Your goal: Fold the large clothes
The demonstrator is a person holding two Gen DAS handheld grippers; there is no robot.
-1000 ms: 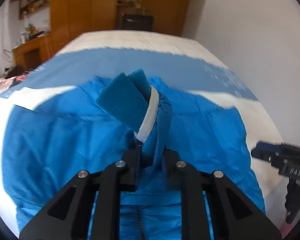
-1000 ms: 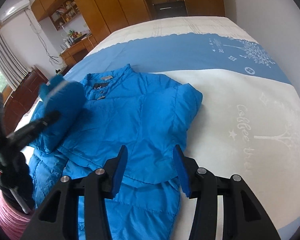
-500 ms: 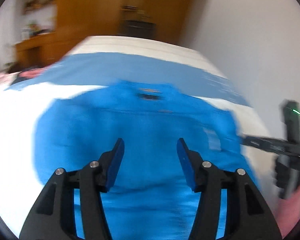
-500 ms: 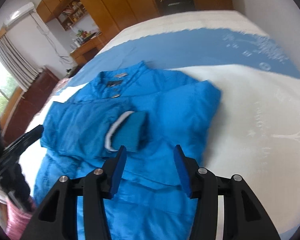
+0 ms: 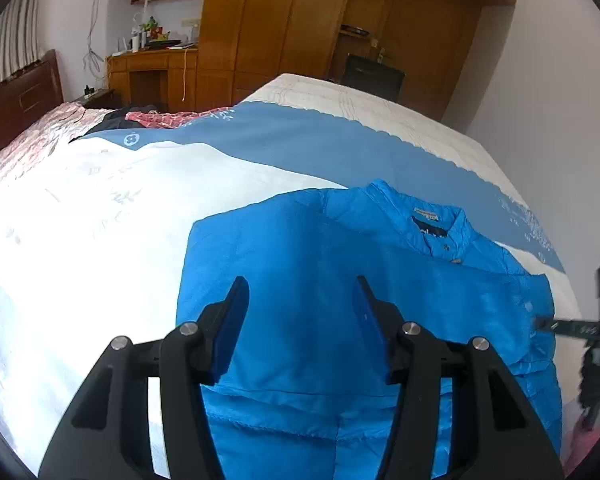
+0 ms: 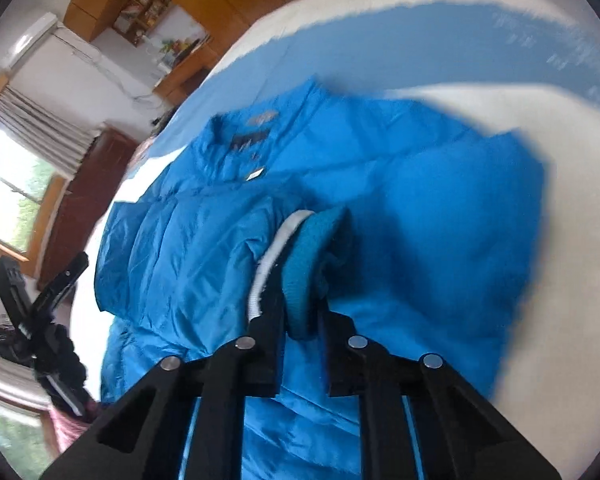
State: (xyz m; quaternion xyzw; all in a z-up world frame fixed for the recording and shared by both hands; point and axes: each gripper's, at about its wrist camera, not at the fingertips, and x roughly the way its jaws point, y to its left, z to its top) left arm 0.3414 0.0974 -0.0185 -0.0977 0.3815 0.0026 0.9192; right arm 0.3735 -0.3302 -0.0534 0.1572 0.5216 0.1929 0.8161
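Bright blue puffer jacket (image 5: 340, 280) flat on bed, ribbed cuff (image 6: 312, 256) lifted.

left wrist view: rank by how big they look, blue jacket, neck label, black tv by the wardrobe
1. blue jacket, by far the largest.
2. black tv, though it stands farther off.
3. neck label, smallest.

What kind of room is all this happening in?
Most likely a home bedroom. A wide bed fills the view, with a blue jacket spread on its cover. A dark wooden headboard stands at one end, and tall wooden wardrobes line the far wall.
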